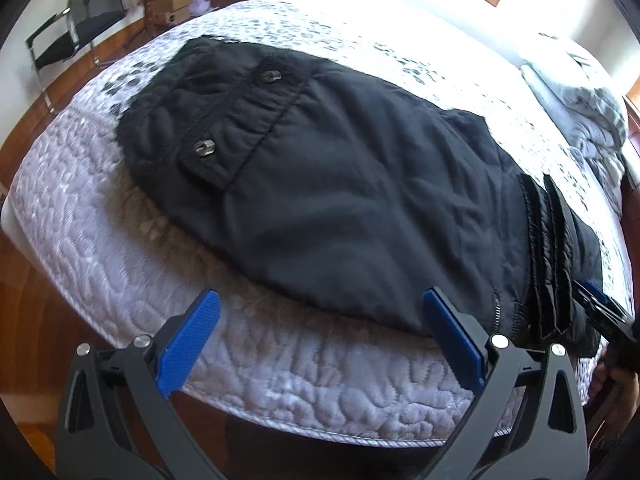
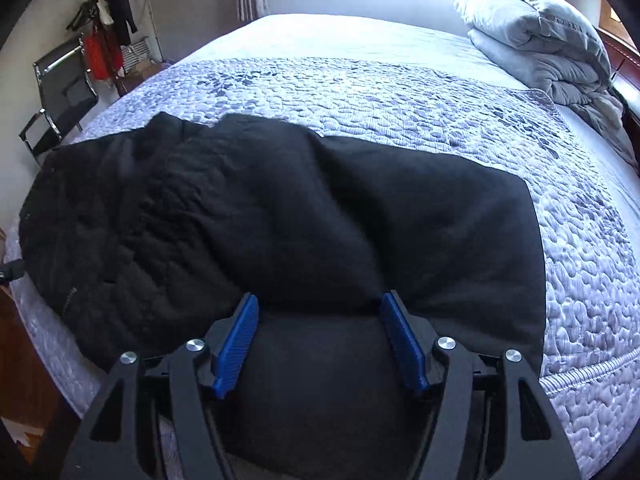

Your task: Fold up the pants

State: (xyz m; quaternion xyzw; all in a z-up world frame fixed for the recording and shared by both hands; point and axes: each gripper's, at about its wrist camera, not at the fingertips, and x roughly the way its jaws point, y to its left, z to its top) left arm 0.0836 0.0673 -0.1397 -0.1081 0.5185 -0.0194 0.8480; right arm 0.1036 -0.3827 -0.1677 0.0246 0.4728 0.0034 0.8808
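Note:
Black pants [image 1: 340,184] lie spread across the near part of a bed with a quilted grey cover [image 1: 120,264], waistband with two buttons at the left. My left gripper [image 1: 320,312] is open and empty, just above the bed's near edge, at the pants' lower hem. In the right wrist view the pants [image 2: 280,216] lie across the bed. My right gripper [image 2: 318,312] is open, its blue fingers on either side of a fold of the black fabric at the near edge. The right gripper also shows at the left view's right edge [image 1: 604,308].
A folded grey duvet and pillow [image 2: 540,36] sit at the bed's far right. A black chair [image 2: 60,96] and a coat stand [image 2: 104,24] stand left of the bed. Cardboard boxes [image 1: 168,8] lie on the wooden floor.

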